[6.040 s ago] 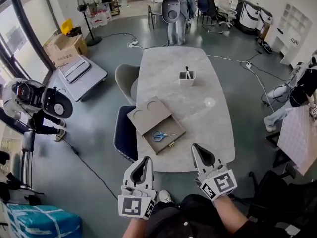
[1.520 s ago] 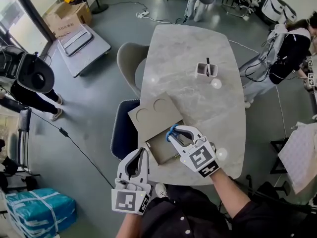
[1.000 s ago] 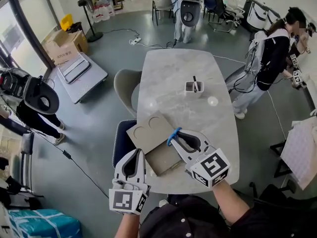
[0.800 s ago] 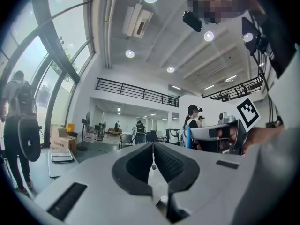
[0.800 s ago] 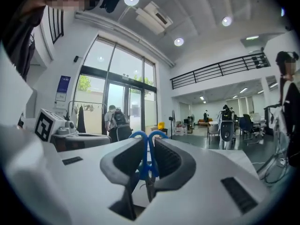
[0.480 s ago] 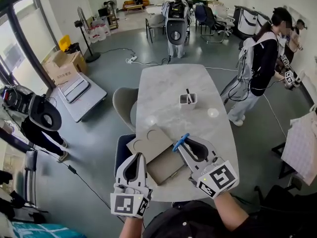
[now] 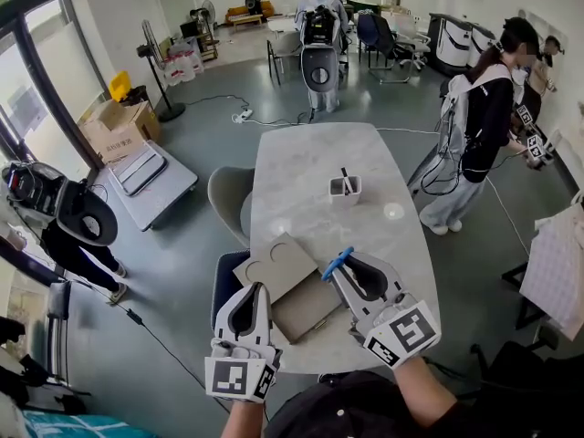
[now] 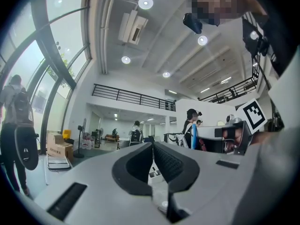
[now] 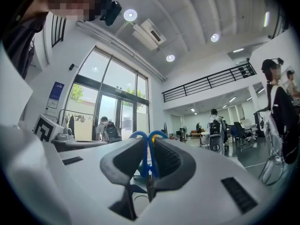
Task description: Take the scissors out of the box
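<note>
In the head view my right gripper [image 7: 344,265] is shut on the blue-handled scissors [image 7: 335,264] and holds them in the air above the grey box [image 7: 310,307]. The box's open tray shows nothing inside, and its lid [image 7: 276,263] lies beside it at the left. The right gripper view shows the scissors' blue handle loops [image 9: 147,137] sticking up between the shut jaws of the right gripper [image 9: 149,148]. My left gripper [image 7: 248,290] hovers by the table's near edge, left of the box. In the left gripper view the left gripper [image 8: 153,145] is shut on nothing.
The box rests on a long marble table [image 7: 310,162] with a white pen cup [image 7: 345,188] near the middle. Chairs [image 7: 228,194] stand at the table's left side. One person [image 7: 479,126] stands at the right, another [image 7: 64,217] at the left.
Six seconds ago the scissors lay in the box tray and both grippers were back at the table edge. The right gripper has since closed on them and raised them clear of the box.
</note>
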`<action>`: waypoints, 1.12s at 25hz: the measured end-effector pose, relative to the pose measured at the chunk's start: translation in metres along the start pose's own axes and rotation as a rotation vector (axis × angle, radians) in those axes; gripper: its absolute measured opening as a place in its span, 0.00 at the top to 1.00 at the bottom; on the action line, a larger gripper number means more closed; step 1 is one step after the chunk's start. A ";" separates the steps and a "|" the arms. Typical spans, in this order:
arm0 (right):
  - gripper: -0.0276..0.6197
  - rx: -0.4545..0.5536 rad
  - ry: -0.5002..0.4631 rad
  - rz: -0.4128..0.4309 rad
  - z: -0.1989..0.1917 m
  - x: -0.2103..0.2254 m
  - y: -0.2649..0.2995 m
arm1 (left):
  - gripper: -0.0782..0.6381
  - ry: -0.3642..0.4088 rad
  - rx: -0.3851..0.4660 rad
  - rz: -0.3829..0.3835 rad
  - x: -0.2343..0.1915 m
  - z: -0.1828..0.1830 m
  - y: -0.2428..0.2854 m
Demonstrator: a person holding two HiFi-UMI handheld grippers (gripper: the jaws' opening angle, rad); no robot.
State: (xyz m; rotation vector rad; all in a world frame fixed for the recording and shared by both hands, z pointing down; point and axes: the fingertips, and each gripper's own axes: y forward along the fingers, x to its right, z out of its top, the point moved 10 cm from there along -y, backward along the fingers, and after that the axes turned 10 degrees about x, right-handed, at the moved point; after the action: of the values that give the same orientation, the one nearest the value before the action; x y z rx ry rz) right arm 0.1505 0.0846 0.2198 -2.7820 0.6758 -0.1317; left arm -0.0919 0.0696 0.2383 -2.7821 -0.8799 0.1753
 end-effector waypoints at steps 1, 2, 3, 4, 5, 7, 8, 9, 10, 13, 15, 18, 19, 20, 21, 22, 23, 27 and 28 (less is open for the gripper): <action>0.85 -0.001 -0.002 -0.002 -0.001 0.001 -0.001 | 0.86 0.001 0.001 -0.001 0.001 0.000 0.000; 0.85 -0.002 -0.003 -0.004 -0.002 0.002 -0.001 | 0.86 0.003 0.001 -0.001 0.002 -0.001 0.000; 0.85 -0.004 -0.004 -0.005 -0.002 0.003 -0.001 | 0.86 0.004 0.001 0.000 0.003 -0.001 0.001; 0.85 -0.005 -0.004 -0.005 -0.002 0.003 0.000 | 0.86 0.005 0.000 0.000 0.003 -0.001 0.001; 0.85 -0.006 -0.005 -0.005 -0.002 0.004 0.001 | 0.86 0.006 -0.001 0.001 0.002 -0.001 0.002; 0.85 -0.008 -0.008 -0.003 -0.001 0.004 0.006 | 0.86 0.005 -0.002 0.004 -0.001 0.002 0.004; 0.85 -0.009 -0.010 -0.003 -0.001 0.003 0.008 | 0.86 0.006 -0.002 0.005 -0.003 0.002 0.004; 0.85 -0.008 -0.010 -0.002 -0.001 0.003 0.009 | 0.86 0.006 -0.002 0.006 -0.003 0.002 0.004; 0.85 -0.008 -0.011 -0.001 -0.002 0.003 0.007 | 0.86 0.007 -0.002 0.007 -0.003 0.001 0.003; 0.85 -0.009 -0.012 -0.001 -0.004 0.006 0.000 | 0.86 0.011 0.001 0.007 0.005 -0.002 0.002; 0.85 -0.009 -0.012 0.000 -0.004 0.006 0.000 | 0.86 0.012 0.002 0.005 0.007 -0.001 0.002; 0.85 -0.009 -0.007 0.004 -0.006 0.007 0.000 | 0.86 0.014 0.001 0.003 0.007 -0.003 0.003; 0.85 -0.008 -0.006 0.006 -0.007 0.007 0.000 | 0.86 0.014 0.001 0.003 0.008 -0.004 0.002; 0.85 -0.008 -0.006 0.008 -0.008 0.007 0.000 | 0.86 0.014 0.001 0.002 0.008 -0.005 0.002; 0.85 -0.008 -0.006 0.010 -0.008 0.007 0.001 | 0.86 0.013 0.001 0.001 0.007 -0.005 0.003; 0.85 -0.008 -0.006 0.012 -0.008 0.007 0.002 | 0.86 0.013 0.000 0.001 0.007 -0.004 0.003; 0.85 -0.008 -0.005 0.013 -0.007 0.007 0.004 | 0.86 0.012 -0.001 0.001 0.006 -0.004 0.004; 0.85 -0.009 0.000 0.016 -0.007 0.008 0.006 | 0.86 0.011 -0.003 0.003 0.005 -0.003 0.006; 0.85 -0.008 0.000 0.016 -0.008 0.008 0.006 | 0.86 0.010 -0.002 0.004 0.005 -0.003 0.006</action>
State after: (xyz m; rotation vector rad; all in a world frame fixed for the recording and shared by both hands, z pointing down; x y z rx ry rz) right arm 0.1539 0.0737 0.2257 -2.7835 0.7001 -0.1263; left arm -0.0835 0.0672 0.2394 -2.7839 -0.8732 0.1605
